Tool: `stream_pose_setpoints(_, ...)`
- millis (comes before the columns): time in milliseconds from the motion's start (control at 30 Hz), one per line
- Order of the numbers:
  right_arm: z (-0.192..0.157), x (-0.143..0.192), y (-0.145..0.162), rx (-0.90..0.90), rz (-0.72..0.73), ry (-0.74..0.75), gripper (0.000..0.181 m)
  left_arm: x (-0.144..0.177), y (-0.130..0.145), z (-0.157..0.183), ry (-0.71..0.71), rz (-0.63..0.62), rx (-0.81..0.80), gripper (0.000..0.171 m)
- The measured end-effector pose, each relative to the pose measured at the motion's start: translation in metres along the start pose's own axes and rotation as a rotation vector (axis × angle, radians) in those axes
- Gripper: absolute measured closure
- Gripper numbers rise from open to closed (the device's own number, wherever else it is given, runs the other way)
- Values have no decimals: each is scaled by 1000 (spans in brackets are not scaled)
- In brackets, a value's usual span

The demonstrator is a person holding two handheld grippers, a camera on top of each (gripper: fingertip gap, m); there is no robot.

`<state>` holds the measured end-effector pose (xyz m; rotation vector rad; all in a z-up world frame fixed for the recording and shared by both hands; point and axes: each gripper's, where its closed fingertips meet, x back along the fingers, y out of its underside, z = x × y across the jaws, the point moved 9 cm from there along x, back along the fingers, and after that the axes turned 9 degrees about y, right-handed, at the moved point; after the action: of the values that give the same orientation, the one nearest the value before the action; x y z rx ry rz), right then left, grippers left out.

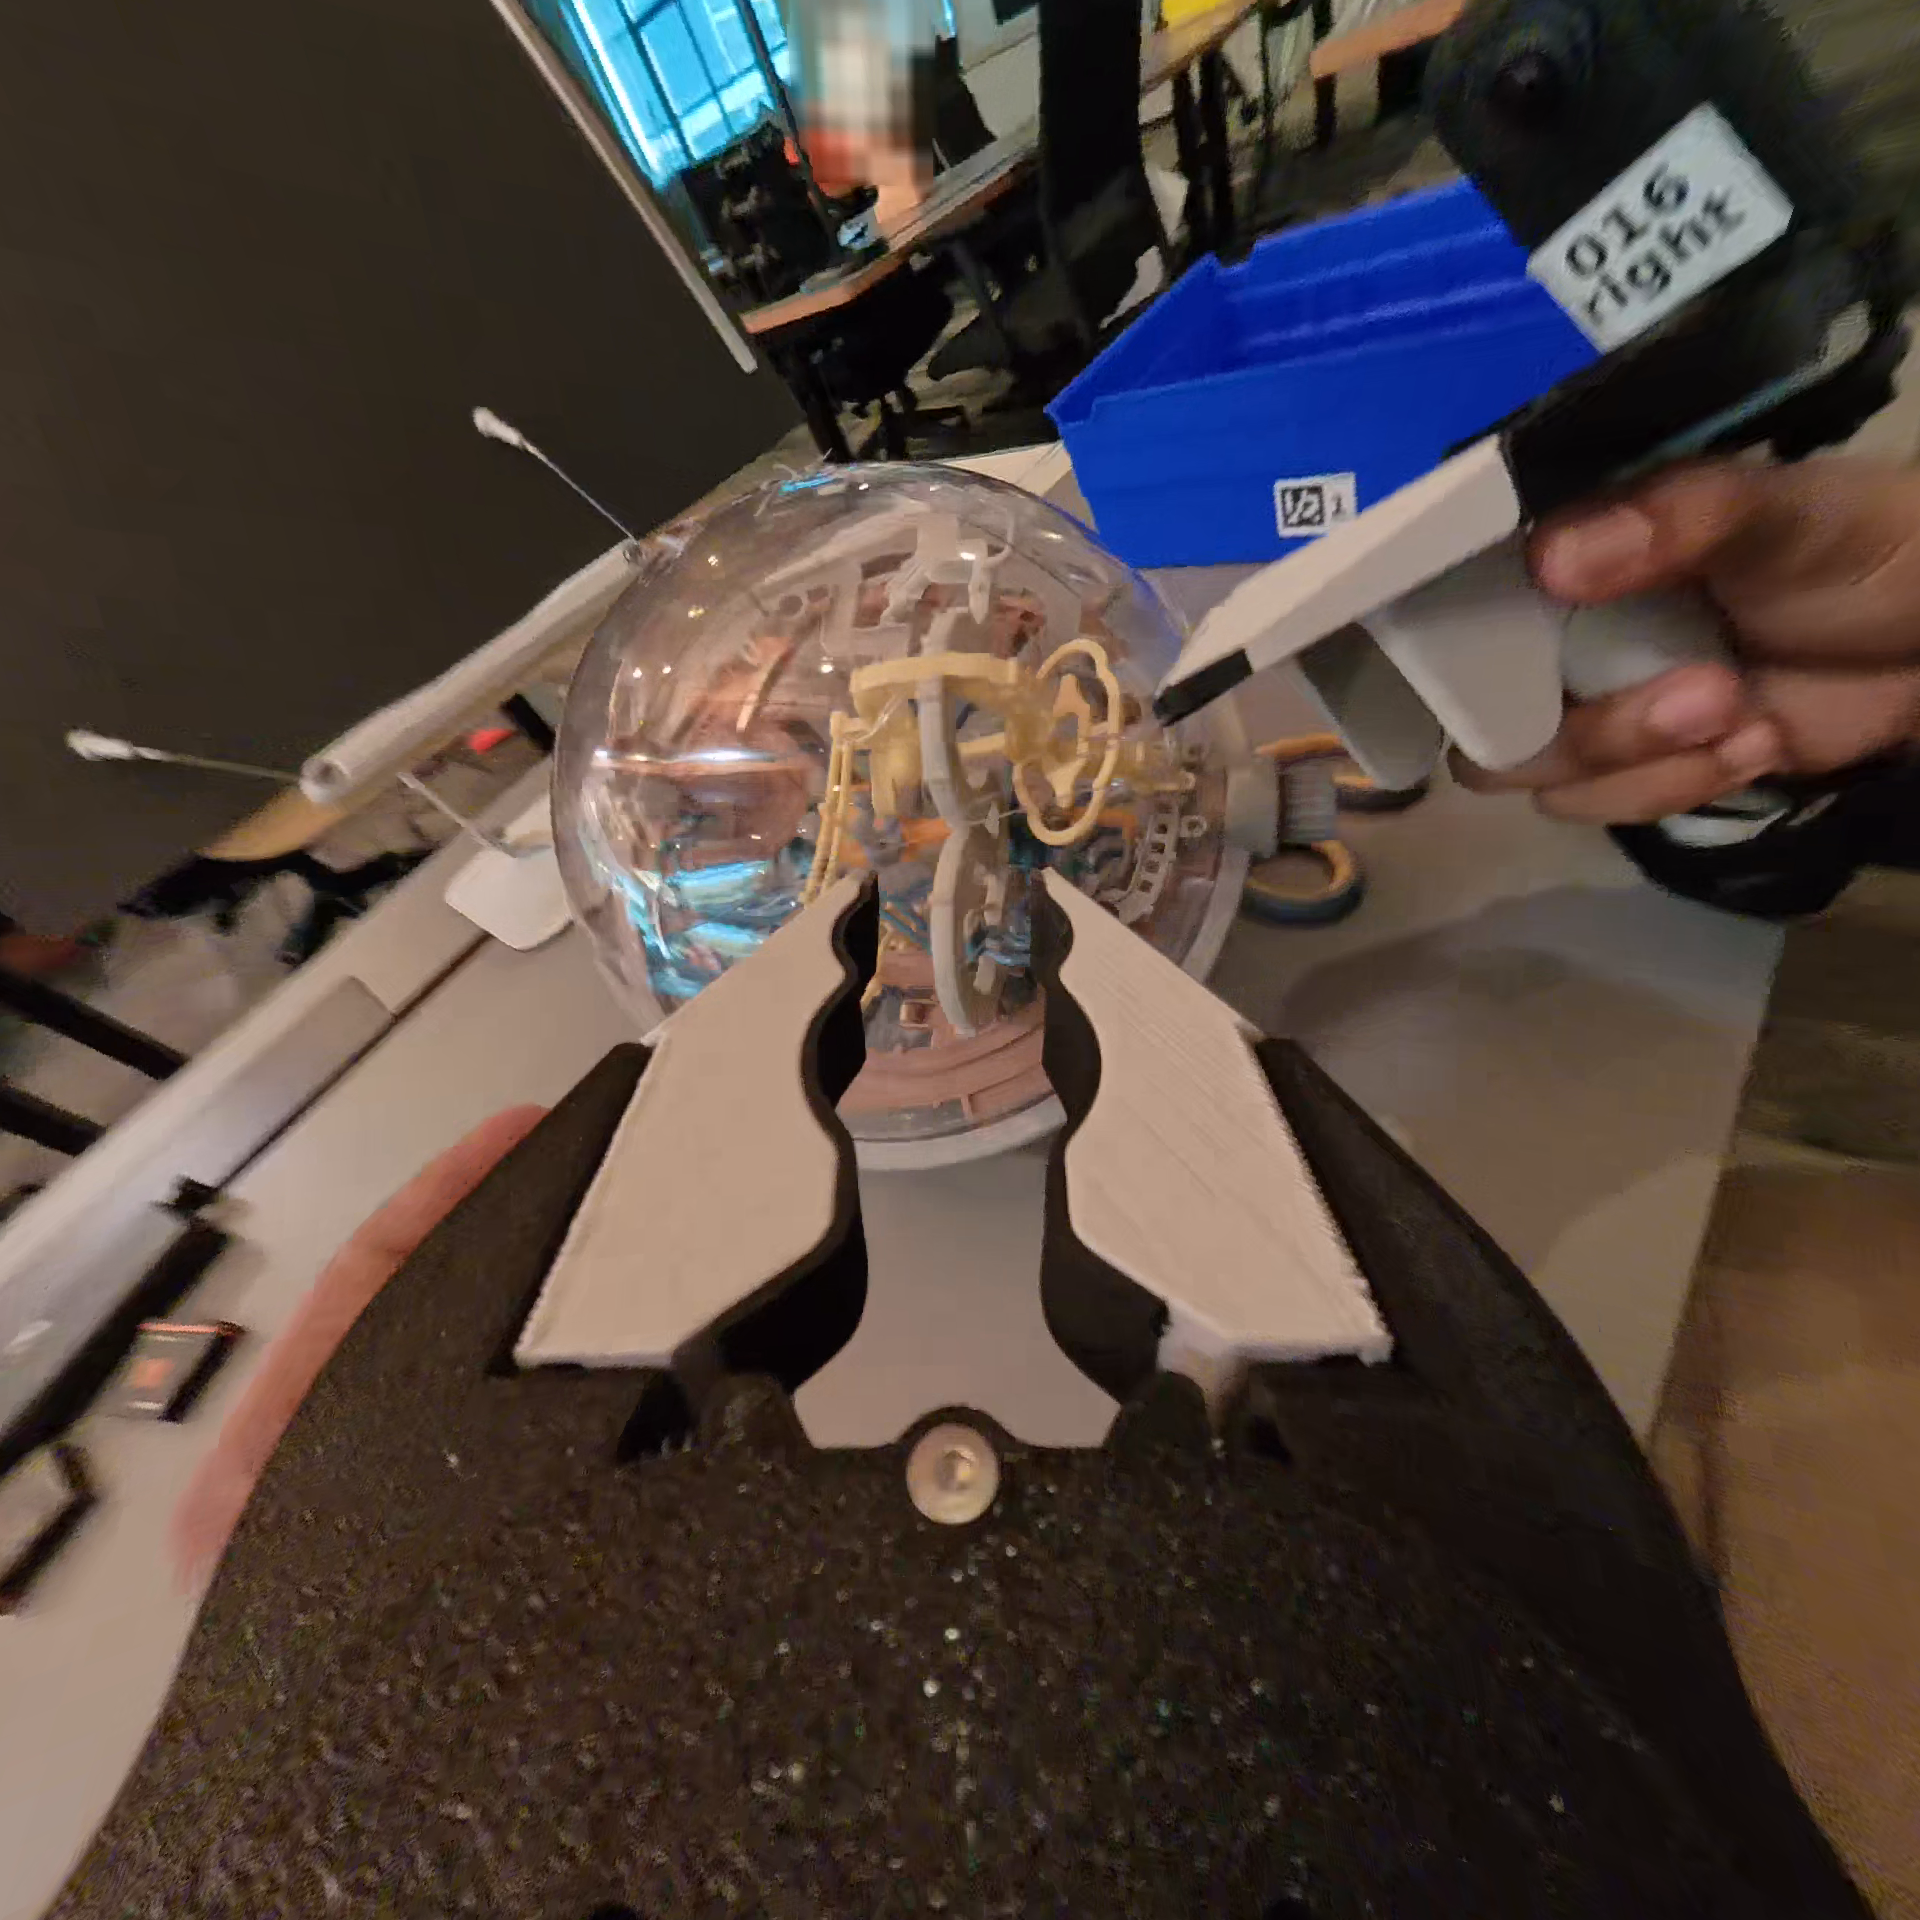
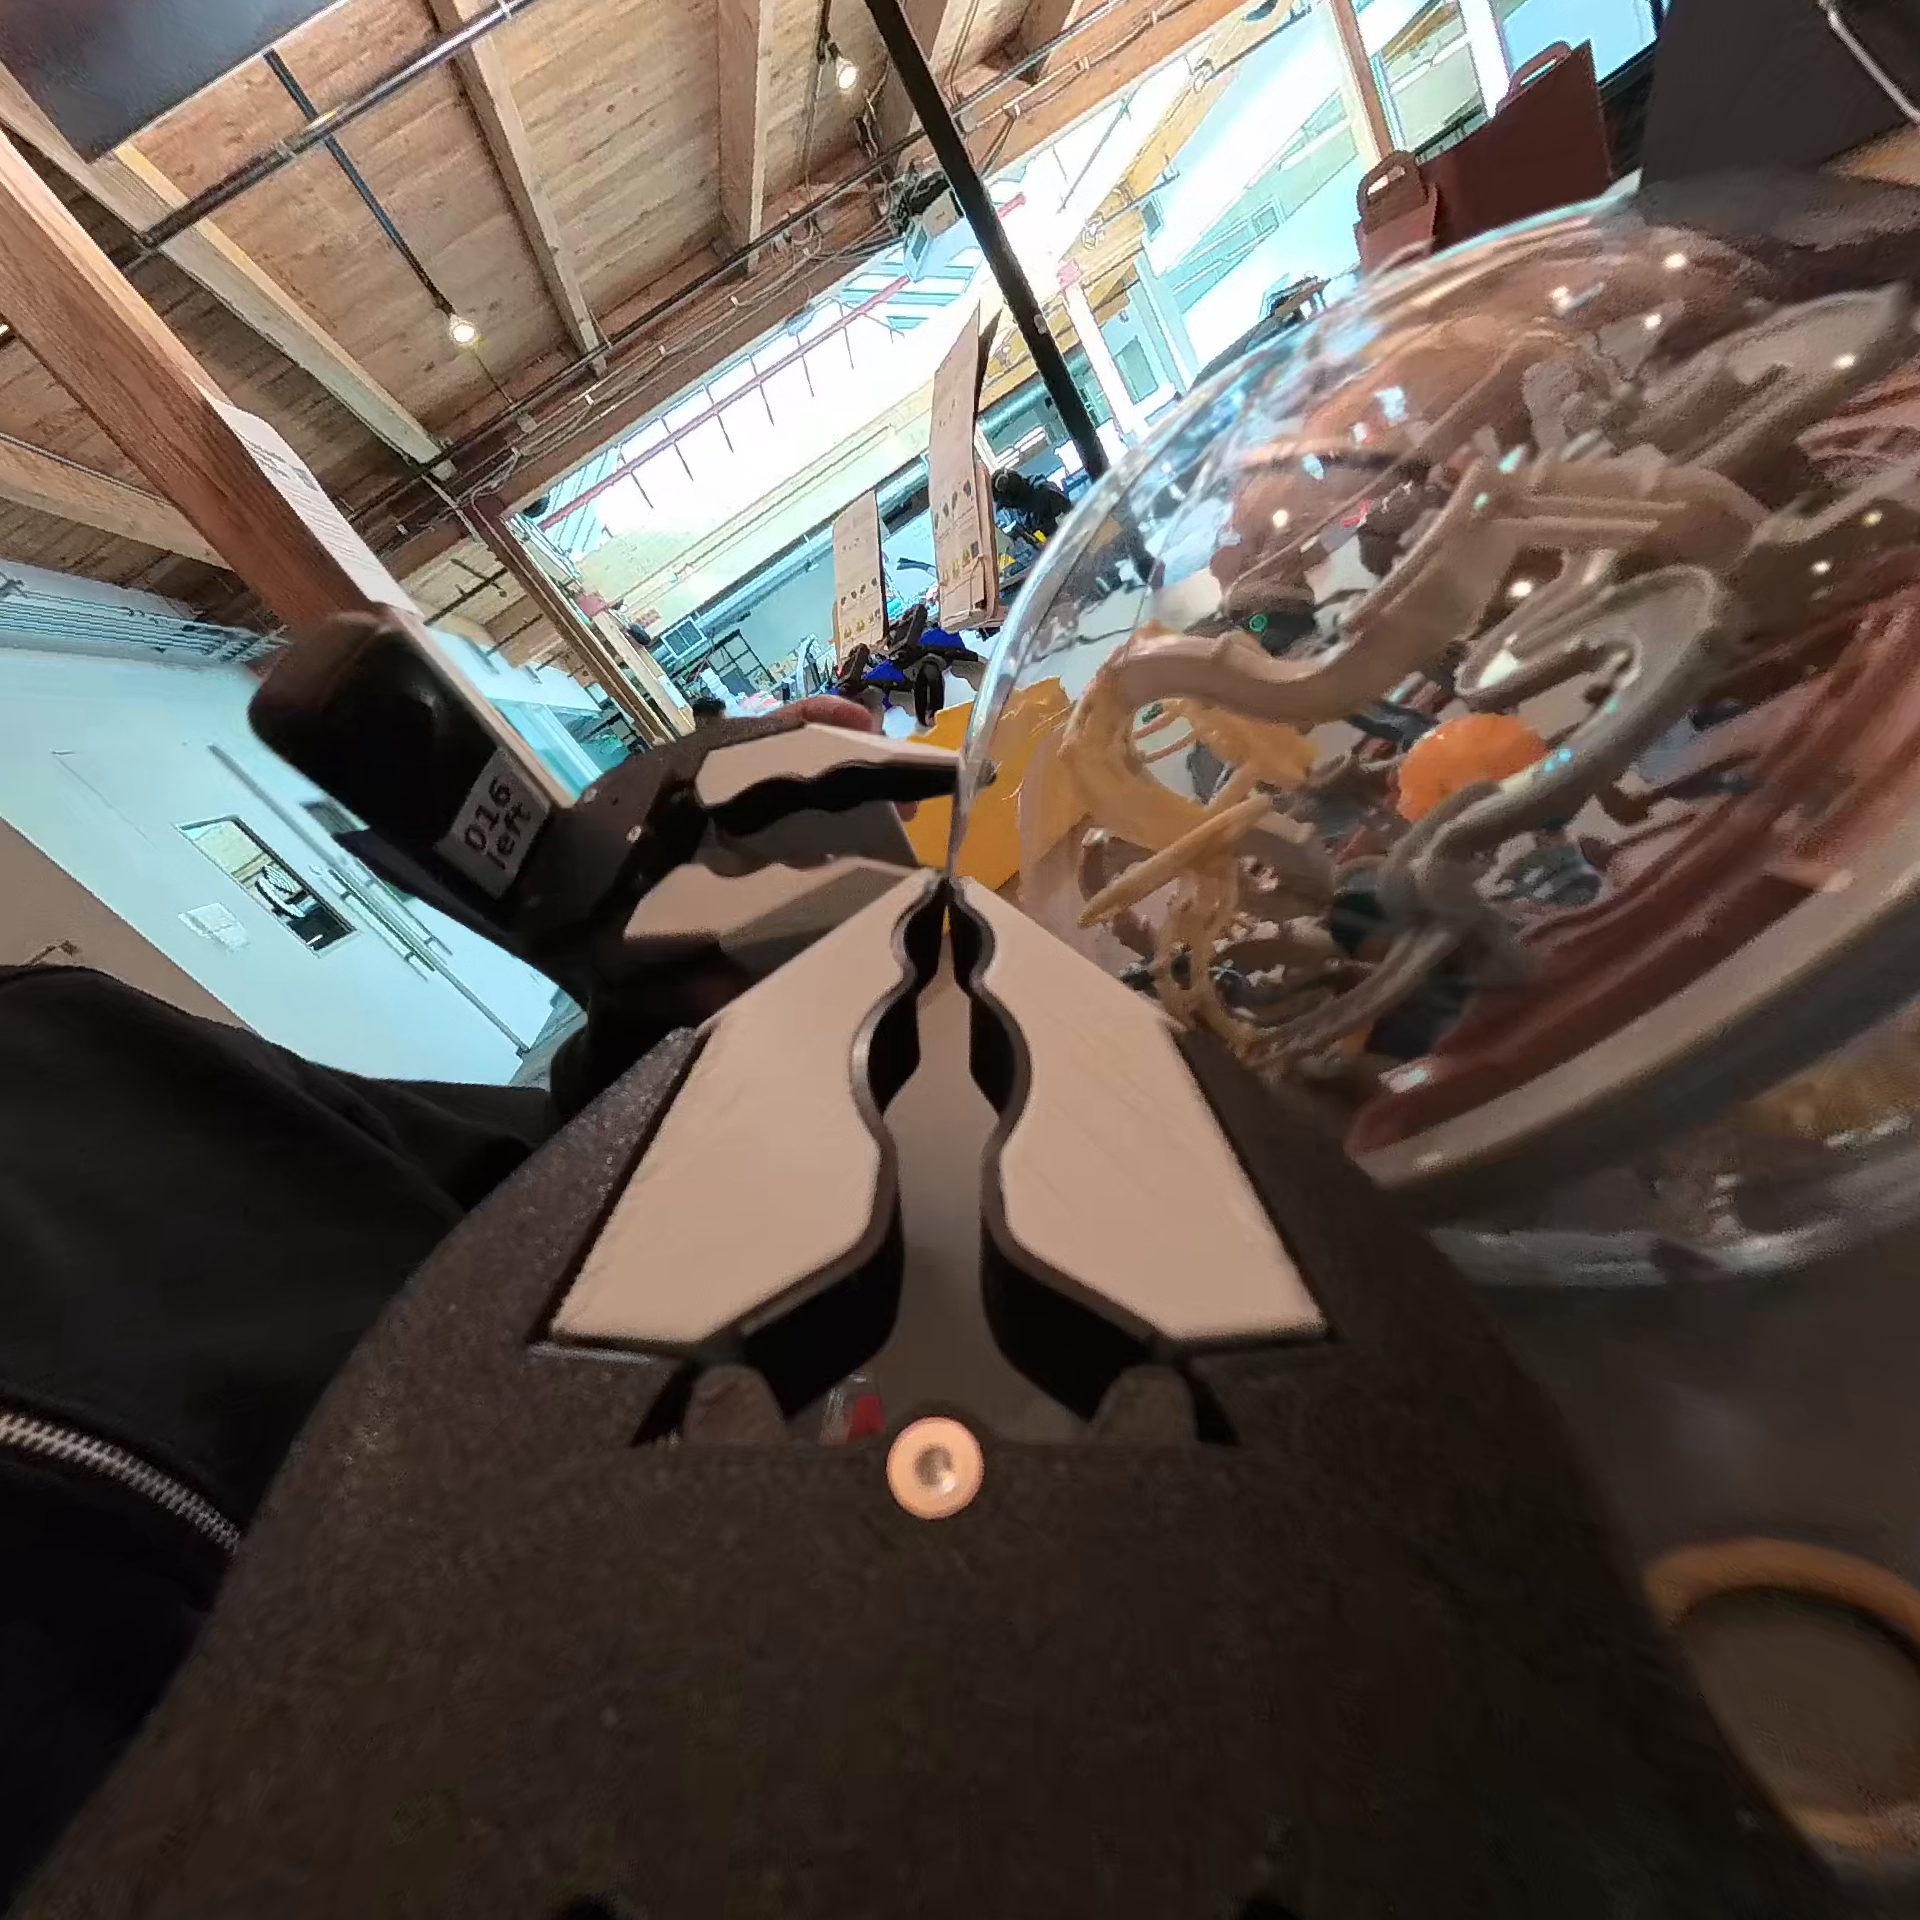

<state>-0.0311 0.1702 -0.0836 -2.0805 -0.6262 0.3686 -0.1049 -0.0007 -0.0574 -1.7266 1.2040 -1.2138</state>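
Observation:
A clear plastic sphere (image 1: 727, 748) with a beige and grey track maze inside stands on the grey table (image 1: 1455, 1039). My left gripper (image 1: 956, 894) is open, and its tips rest against the near side of the sphere. My right gripper (image 1: 1184, 707), held by a hand (image 1: 1745, 623), comes in from the right, and its tip touches the sphere's right side. In the right wrist view my right gripper (image 2: 948, 888) is shut with its tips at the sphere's (image 2: 1507, 727) edge. My left gripper (image 2: 935, 821) shows open just beyond it.
A blue bin (image 1: 1299, 416) stands behind the sphere. A white tube (image 1: 468, 686) with thin swab-tipped wires lies at the left, beside a small white stand (image 1: 509, 894). Orange-rimmed rolls (image 1: 1299, 894) lie at the right. A dark sleeve (image 2: 208, 1195) fills the left of the right wrist view. Some 5 cm of space lies between my two pairs of fingers.

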Motion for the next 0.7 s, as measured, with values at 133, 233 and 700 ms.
stream_pose_setpoints(133, -7, 0, -1, -9, -4, -25, 181, -9, -6, 14, -72, 18, -132, 142)
stream_pose_setpoints(233, -13, 0, -2, -2, -10, -34, 181, -10, -10, 20, -151, 16, -272, 141)
stream_pose_setpoints(700, -36, 1, -2, 76, -104, -23, 181, -17, -14, 48, -316, 89, -627, 140)
